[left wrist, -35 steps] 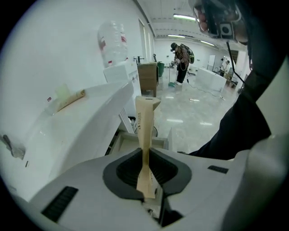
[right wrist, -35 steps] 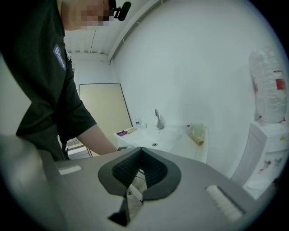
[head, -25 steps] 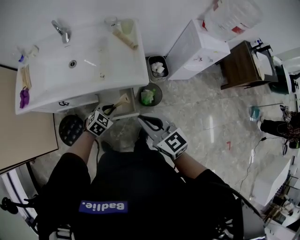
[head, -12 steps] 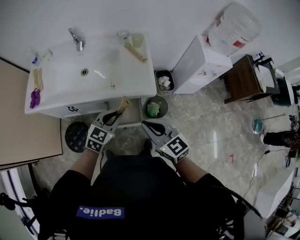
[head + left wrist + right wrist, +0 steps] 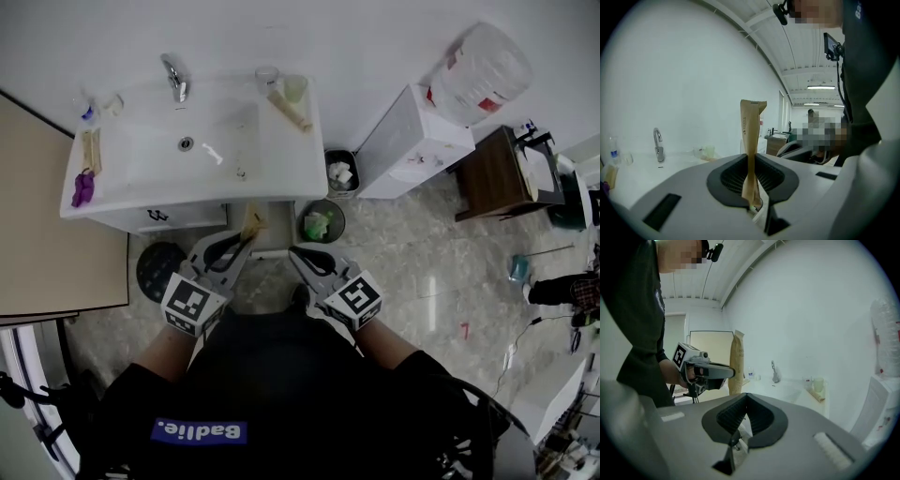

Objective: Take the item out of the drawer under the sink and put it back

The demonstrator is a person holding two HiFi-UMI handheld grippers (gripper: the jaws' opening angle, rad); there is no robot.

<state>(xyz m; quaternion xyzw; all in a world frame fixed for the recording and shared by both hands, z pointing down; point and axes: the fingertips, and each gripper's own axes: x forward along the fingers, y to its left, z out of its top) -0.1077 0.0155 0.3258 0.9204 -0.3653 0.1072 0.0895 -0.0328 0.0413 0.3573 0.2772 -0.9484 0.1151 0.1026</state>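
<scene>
A tall brown paper packet [image 5: 751, 126] stands upright between the jaws of my left gripper [image 5: 751, 176], which is shut on its lower end. In the head view the left gripper [image 5: 228, 255] holds the packet [image 5: 253, 225] just in front of the open white drawer [image 5: 278, 247] under the sink [image 5: 141, 187]. My right gripper [image 5: 307, 260] hangs beside it to the right, shut, with nothing in it. The right gripper view shows its own closed jaws [image 5: 746, 404], and beyond them the left gripper [image 5: 705, 372] with the packet [image 5: 737, 363].
A tap [image 5: 173, 75], a cup [image 5: 295, 87] and small items sit on the sink top. A small square bin [image 5: 341, 172] and a round bin with a green bag [image 5: 322, 223] stand right of the drawer. A dark round object [image 5: 155, 267] lies on the floor at left. A white cabinet [image 5: 412, 145] is further right.
My left gripper has drawn back from the drawer towards the person's body, carrying the packet with it. The right gripper has hardly moved.
</scene>
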